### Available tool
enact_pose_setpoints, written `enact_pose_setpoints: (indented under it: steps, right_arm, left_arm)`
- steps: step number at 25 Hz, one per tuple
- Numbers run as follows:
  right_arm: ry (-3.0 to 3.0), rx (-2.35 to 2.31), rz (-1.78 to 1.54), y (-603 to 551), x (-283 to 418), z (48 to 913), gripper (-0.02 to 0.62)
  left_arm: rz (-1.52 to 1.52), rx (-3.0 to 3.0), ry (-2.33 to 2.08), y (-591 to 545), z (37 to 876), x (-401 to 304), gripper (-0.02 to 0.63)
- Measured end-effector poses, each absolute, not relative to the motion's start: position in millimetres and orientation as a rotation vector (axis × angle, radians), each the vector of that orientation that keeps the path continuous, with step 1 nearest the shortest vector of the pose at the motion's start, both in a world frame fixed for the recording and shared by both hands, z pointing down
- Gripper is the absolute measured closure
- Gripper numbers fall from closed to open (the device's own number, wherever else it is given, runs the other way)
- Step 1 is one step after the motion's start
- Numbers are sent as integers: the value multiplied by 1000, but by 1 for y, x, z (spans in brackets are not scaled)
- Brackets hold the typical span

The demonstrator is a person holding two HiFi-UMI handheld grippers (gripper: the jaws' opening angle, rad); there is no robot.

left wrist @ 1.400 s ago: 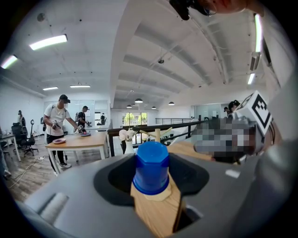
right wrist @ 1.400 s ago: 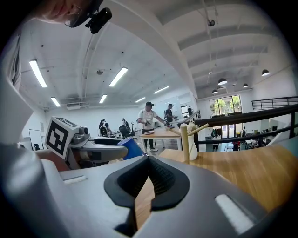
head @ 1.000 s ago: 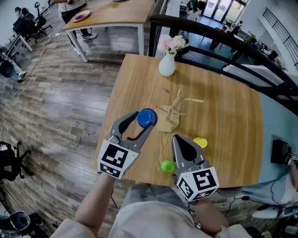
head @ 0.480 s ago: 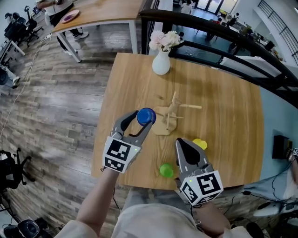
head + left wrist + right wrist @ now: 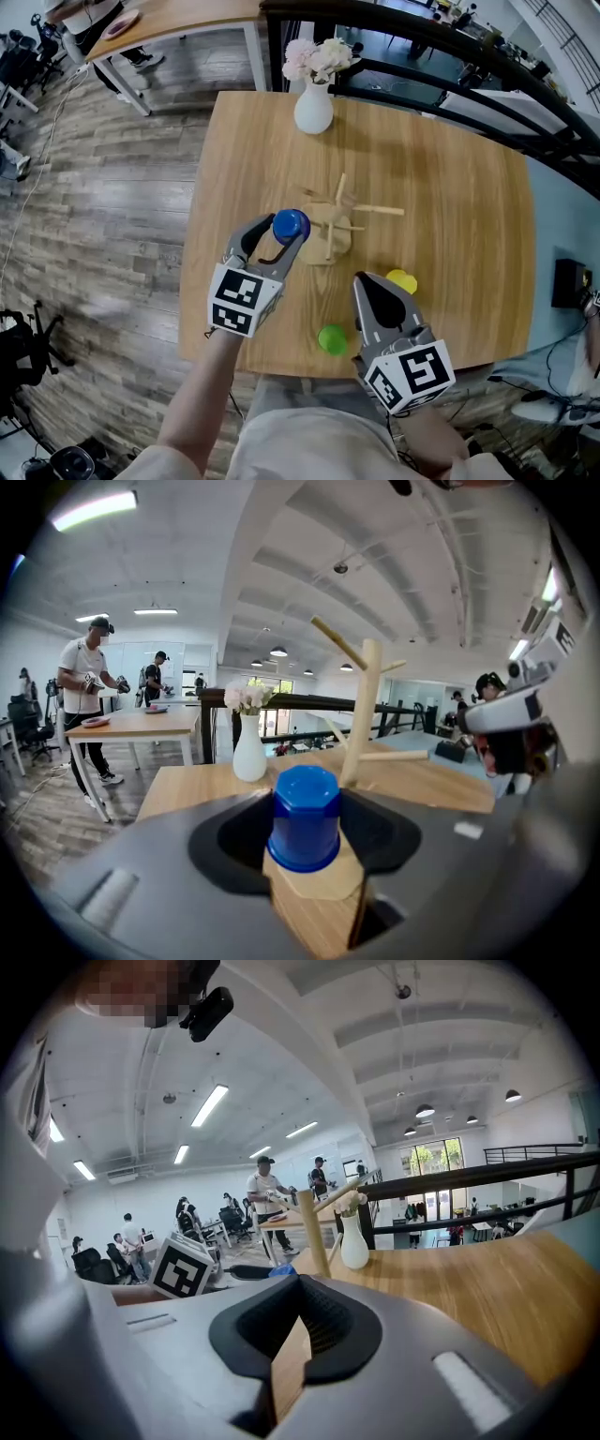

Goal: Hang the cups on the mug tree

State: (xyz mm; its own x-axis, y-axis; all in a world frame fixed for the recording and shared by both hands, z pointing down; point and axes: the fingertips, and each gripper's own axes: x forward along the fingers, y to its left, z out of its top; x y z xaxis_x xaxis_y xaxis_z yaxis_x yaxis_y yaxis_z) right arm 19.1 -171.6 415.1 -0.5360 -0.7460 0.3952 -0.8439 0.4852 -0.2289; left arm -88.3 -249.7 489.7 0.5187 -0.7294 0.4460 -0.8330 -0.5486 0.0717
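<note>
My left gripper is shut on a blue cup, which sits upside down between the pads. It is just left of the wooden mug tree, whose pegs are all bare. In the left gripper view the tree's post rises right behind the cup. My right gripper is shut and empty, near the table's front. A yellow cup lies just right of its tip, and a green cup lies to its left by the front edge.
A white vase with pink flowers stands at the far side of the wooden table. A dark railing runs behind and to the right. People stand at another table further back.
The head view has tilted, so the table sits lower in the picture. My left gripper keeps the blue cup beside the tree, slightly closer to it. The right gripper has barely moved.
</note>
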Motion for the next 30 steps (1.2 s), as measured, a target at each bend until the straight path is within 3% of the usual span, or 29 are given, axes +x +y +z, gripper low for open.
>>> enact_pose_setpoints:
  steps: [13,26,28,30]
  right_arm:
    - [-2471,1374,640,-179,28,432,595]
    - [-2508,1385,582,-157,28,411,594]
    - [-2522,1389,559,-152,26,400,594]
    - [-2537,1396,536,-148,25,391,594]
  left_arm:
    - [536,2416,-1225,-255,521,-84,362]
    - [493,2469,-1301,-230,475,-97,359]
    - [461,2489,-1317,-223,455,-100,370]
    - [438,2518,-1331,-216,436,-102,422]
